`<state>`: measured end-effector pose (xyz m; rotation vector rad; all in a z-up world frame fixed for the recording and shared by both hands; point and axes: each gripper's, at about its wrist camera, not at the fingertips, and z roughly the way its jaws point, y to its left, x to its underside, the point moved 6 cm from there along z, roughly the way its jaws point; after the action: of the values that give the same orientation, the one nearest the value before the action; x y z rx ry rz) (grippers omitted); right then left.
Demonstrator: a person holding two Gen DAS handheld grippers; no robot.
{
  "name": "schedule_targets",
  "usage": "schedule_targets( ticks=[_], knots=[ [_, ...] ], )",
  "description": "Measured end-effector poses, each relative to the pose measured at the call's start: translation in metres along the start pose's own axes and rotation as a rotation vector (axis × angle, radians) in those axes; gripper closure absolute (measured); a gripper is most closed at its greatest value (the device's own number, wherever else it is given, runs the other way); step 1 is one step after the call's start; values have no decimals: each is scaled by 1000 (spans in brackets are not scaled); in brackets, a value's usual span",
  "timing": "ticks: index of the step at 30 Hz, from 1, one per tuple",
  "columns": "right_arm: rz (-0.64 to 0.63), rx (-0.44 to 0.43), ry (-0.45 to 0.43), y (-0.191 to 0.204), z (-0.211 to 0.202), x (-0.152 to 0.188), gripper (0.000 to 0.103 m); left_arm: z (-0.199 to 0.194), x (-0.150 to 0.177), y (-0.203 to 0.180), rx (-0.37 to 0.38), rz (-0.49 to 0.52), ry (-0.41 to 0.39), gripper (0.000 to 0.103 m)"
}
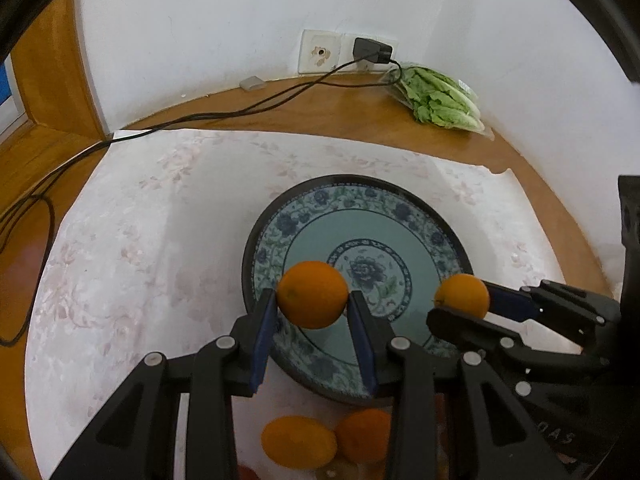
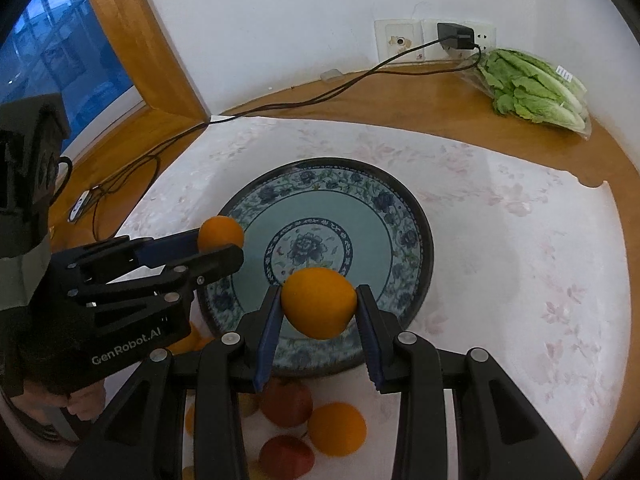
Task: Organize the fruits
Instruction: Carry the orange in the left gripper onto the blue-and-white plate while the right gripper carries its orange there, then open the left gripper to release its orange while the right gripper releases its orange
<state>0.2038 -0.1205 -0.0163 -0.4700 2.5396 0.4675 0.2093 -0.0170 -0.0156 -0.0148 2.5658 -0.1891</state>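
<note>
A round blue floral plate lies on the white cloth, with nothing lying on it. My left gripper is shut on an orange held above the plate's near left rim; it shows in the right wrist view with its orange. My right gripper is shut on another orange above the plate's near edge; it shows in the left wrist view with its orange. Loose oranges and red apples lie on the cloth below the grippers.
A bagged lettuce lies at the back right of the wooden table. A black cable runs from a wall charger across the table's left side. A wooden window frame stands at left.
</note>
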Motion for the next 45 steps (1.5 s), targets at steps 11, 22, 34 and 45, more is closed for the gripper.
schedule_targets(
  ticks=[11, 22, 34, 45],
  knots=[
    [-3, 26, -6, -15, 19, -16, 66, 19, -11, -6, -3, 30, 8, 65],
    [-14, 47, -4, -21, 27, -20, 66, 26, -13, -6, 3, 27, -1, 65],
    [2, 60, 12, -24, 33, -19, 66, 30, -12, -4, 44, 11, 13, 65],
    [25, 63, 2, -26, 27, -18, 52, 21, -12, 1, 17, -6, 16, 52]
  ],
)
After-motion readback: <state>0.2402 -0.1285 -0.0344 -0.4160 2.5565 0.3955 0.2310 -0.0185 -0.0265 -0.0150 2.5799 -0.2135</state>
